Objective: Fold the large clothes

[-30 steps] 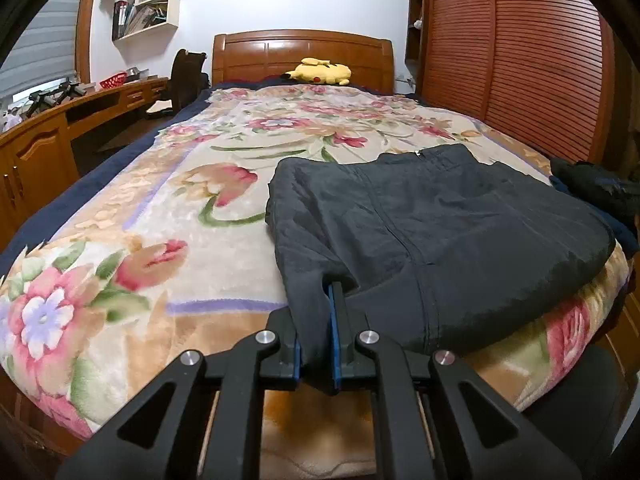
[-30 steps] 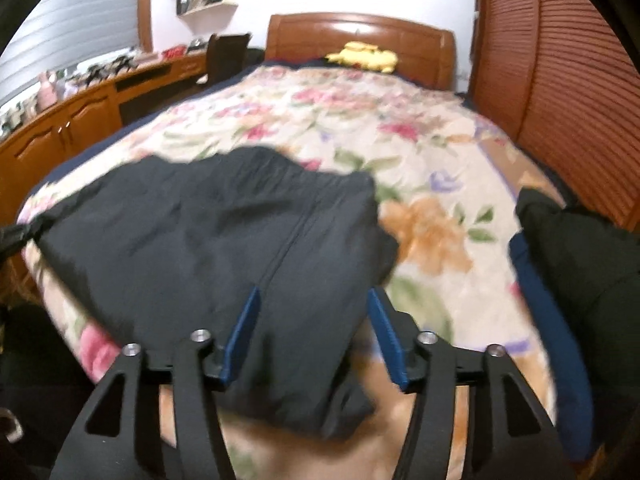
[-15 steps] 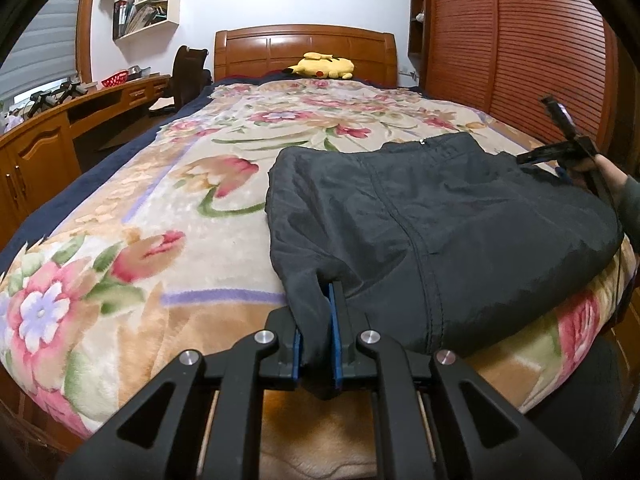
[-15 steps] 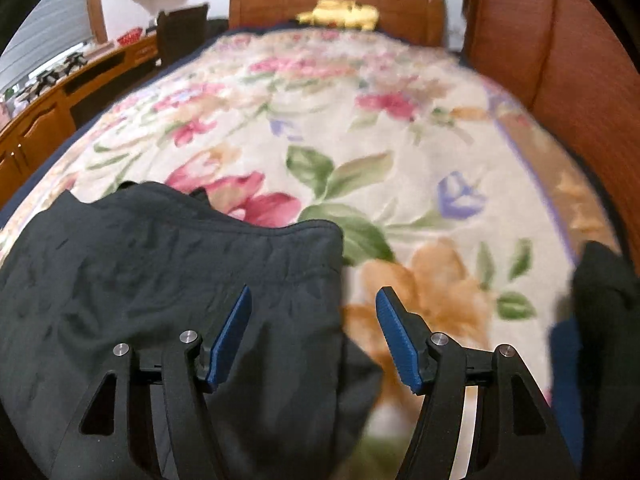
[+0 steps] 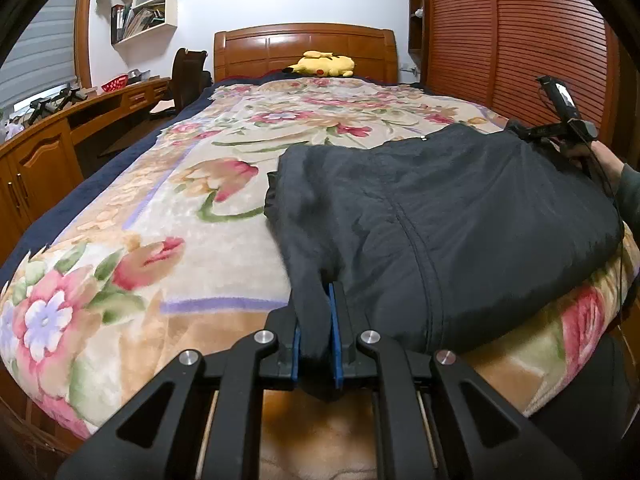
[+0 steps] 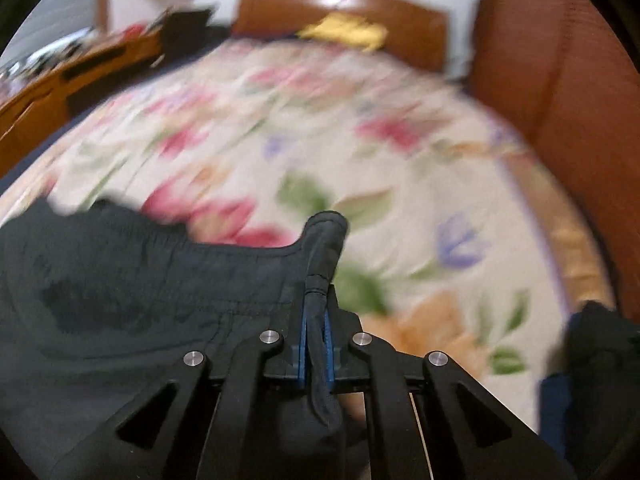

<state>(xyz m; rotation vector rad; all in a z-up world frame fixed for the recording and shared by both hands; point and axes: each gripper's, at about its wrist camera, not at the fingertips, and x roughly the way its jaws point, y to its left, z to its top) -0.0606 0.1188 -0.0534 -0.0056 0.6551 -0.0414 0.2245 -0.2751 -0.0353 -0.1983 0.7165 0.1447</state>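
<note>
The dark jacket [image 5: 440, 216] is lying flat on the near right part of the bed, on top of the floral blanket [image 5: 168, 216], with its front edge drooping over the foot of the mattress. A seam is running down its middle toward the camera.

The left gripper [image 5: 316, 312] is pinching the near left corner of the jacket; its blue pads [image 5: 334, 336] are pressing cloth between them, and a fold is bunching up just above the tips.

The right gripper [image 6: 316, 308] is clamping the far right corner of the jacket [image 6: 132, 300]. Its jaws have just been closing, and a rolled edge of cloth is sitting between them and sticking up beyond the tips. The right view is blurring, so finer detail is not readable. In the left view, the right hand [image 5: 600, 156] and its sleeve are showing at the jacket's far right edge.

A yellow plush toy [image 5: 320, 65] is resting against the wooden headboard [image 5: 280, 46]. A desk [image 5: 48, 128] is running along the left wall, a slatted wooden wardrobe [image 5: 520, 40] along the right. A second dark garment [image 6: 596, 352] is lying at the bed's right edge, apart from the jacket.
</note>
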